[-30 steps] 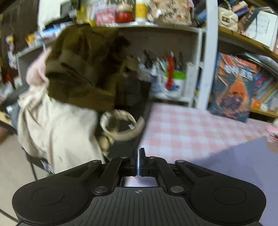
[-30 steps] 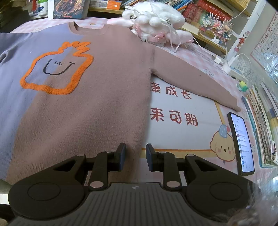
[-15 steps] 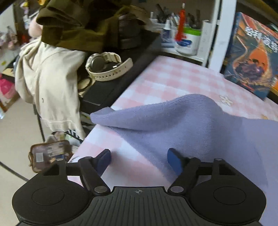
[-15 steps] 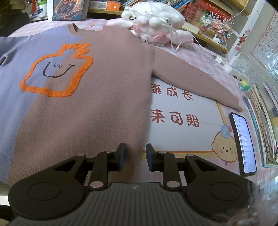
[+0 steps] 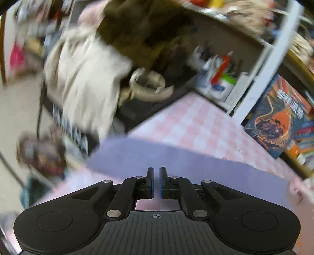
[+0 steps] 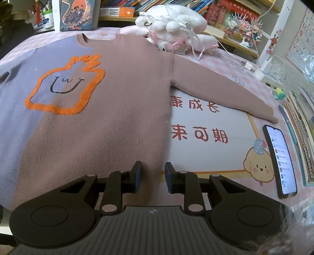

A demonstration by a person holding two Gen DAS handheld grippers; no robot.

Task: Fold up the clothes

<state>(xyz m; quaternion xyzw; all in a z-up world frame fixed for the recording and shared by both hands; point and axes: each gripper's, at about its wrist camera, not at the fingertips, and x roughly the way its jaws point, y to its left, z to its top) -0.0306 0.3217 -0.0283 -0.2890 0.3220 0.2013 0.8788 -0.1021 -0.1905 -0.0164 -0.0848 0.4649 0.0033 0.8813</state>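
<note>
The left claw [image 5: 155, 181] has just been closing — a narrow slit remains, whether on the purple sleeve [image 5: 176, 158] I cannot tell. The right claw [image 6: 151, 176] stands partly open, straddling the sweater [image 6: 109, 109]'s hem edge — spread flat on the desk [image 6: 206, 125].

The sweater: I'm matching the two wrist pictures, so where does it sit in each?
Left wrist: only the sweater's lavender part, a blurred band across the lower middle.
Right wrist: it lies spread flat, filling left and centre.
Shared landmark: the orange-and-blue illustrated book standing behind the table.
</note>
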